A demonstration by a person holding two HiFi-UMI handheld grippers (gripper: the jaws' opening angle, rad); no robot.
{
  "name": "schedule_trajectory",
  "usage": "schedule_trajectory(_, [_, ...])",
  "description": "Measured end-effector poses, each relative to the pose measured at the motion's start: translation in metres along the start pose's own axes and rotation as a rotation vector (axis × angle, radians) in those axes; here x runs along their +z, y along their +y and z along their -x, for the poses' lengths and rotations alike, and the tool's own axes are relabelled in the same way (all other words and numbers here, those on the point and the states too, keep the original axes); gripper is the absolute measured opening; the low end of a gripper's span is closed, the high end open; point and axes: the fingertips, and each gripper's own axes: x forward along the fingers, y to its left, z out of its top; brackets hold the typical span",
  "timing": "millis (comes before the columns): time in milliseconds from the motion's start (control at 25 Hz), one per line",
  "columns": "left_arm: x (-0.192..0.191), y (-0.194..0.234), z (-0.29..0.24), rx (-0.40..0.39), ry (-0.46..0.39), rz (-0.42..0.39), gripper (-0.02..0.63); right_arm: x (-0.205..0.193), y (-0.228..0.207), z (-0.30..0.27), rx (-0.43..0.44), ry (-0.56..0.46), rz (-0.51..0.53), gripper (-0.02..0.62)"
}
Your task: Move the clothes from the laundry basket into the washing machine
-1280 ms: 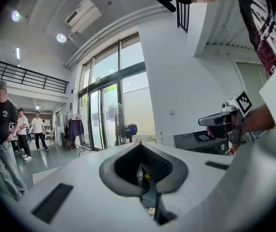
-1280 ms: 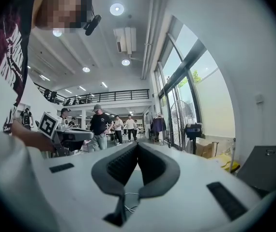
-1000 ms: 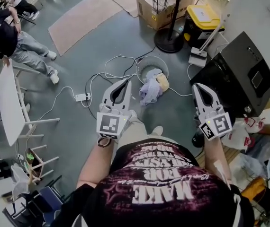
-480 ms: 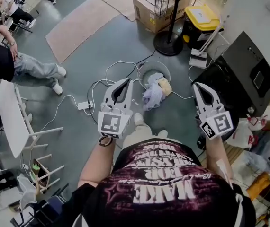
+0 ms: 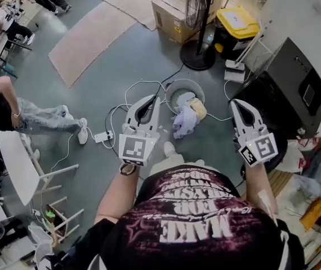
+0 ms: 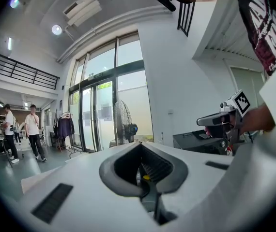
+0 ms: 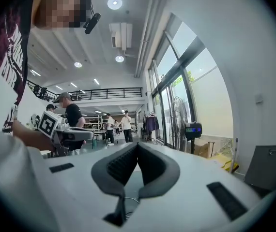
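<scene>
A round laundry basket stands on the grey floor ahead of me. Lavender clothes spill over its near rim beside a yellow item. The dark washing machine stands at the right. My left gripper is held level, shut and empty, just left of the basket and well above the floor. My right gripper is also shut and empty, in front of the machine. In the left gripper view the jaws meet, and in the right gripper view they meet too; neither shows the basket.
A standing fan's base, a yellow-lidded bin and a cardboard box lie beyond the basket. A power strip with looping cables lies left of it. A white table and a seated person's legs are at the far left.
I have stepped forward toward the basket, carrying both shut grippers with me. The basket and the machine now sit a little nearer in the head view.
</scene>
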Motion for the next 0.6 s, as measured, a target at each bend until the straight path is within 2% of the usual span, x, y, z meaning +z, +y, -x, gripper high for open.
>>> schedule_trajectory(440, [-0.014, 0.055, -0.028, -0.095, -0.003, 0.009, 0.005, 0.003, 0.015, -0.055, -0.075, 0.000, 0.011, 0.003])
schedule_trajectory(600, [-0.025, 0.062, -0.039, -0.137, 0.004, 0.016, 0.005, 0.002, 0.017, -0.062, -0.106, 0.011, 0.023, 0.003])
